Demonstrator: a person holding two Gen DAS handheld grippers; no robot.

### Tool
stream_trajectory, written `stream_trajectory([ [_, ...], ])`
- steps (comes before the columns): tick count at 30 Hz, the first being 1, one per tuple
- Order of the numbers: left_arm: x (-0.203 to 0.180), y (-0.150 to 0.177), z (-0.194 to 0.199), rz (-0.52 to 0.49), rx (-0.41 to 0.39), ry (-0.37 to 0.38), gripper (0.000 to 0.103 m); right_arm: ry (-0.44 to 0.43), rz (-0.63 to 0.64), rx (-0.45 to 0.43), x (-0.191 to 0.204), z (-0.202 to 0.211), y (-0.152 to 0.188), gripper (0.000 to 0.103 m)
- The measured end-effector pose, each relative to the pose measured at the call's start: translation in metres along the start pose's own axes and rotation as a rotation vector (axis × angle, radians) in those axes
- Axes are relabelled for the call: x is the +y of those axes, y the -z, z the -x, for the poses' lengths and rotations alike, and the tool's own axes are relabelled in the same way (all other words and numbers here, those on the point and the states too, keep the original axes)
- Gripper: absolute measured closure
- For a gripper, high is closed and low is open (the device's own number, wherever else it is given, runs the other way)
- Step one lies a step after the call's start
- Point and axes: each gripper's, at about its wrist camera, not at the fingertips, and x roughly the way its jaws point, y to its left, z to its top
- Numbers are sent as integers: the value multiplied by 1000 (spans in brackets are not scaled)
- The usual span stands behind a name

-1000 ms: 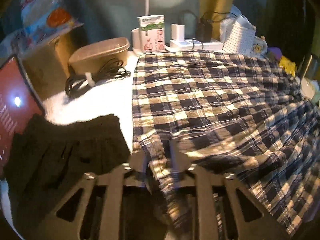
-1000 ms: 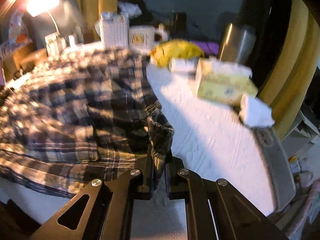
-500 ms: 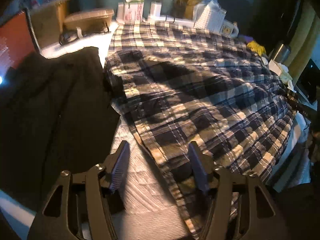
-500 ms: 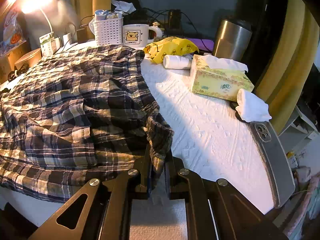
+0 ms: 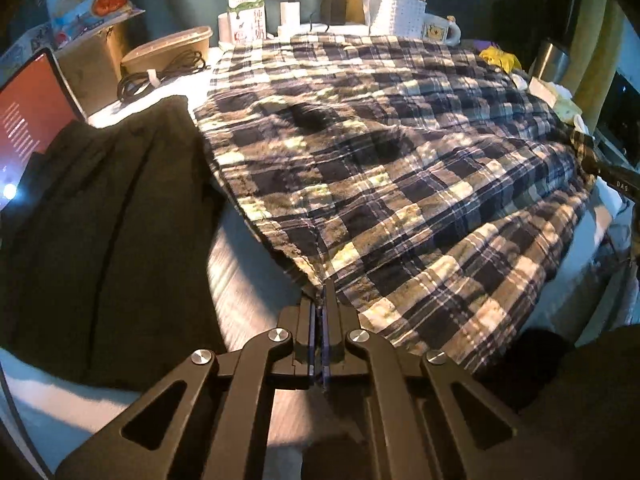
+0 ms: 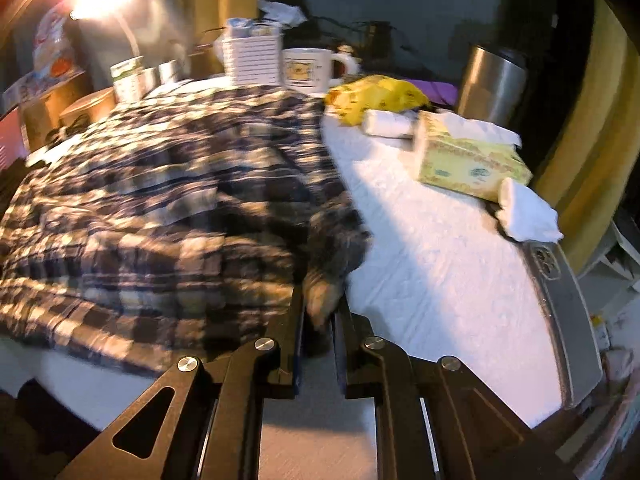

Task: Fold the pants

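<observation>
Seen from the left wrist: plaid pants (image 5: 400, 184) spread wide over a white-covered counter (image 5: 240, 280), filling most of it. Left gripper (image 5: 322, 292) pressed together on the nearest corner of the cloth, at the front edge, with the hem pinched between the pads. Just beside the pants on the left, a black garment (image 5: 100, 220) lying flat, and past it a lit tablet (image 5: 28, 120) propped at the edge. Along the back, a lidded brown bowl (image 5: 168, 50) with a coiled black cable (image 5: 160, 74) against it, then a milk carton (image 5: 246, 18) standing upright.

Seen from the right wrist, with much blur: right gripper (image 6: 322, 308) narrowly parted and pinching a bunched wad of the same pants at their right side, cloth filling the gap between the 2 fingers. To the right of the pants, bare white cover. Farther back on that side, 1 tissue box (image 6: 468, 160), a white folded cloth (image 6: 528, 216) just beside it, a yellow bag (image 6: 376, 98) and a steel tumbler (image 6: 492, 84). Behind the pants, a white basket (image 6: 252, 56) and a mug (image 6: 308, 68) side by side. At the right rim, a phone (image 6: 560, 312) lying face down. Top left, a glowing lamp (image 6: 104, 0).
</observation>
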Motion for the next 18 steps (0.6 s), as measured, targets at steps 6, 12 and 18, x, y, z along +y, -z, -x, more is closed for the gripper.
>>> stream_trajectory([
  [6,11,10,5,25,33,-15,101,-4,31,42,8,2,10,90],
  [12,28,2,26,51,-3,-32,99,19,-17,43,-9,12,11,90],
  [18,47,-35,41,67,-108,-76,68,50,-38,-52,-26,36,-18,39],
])
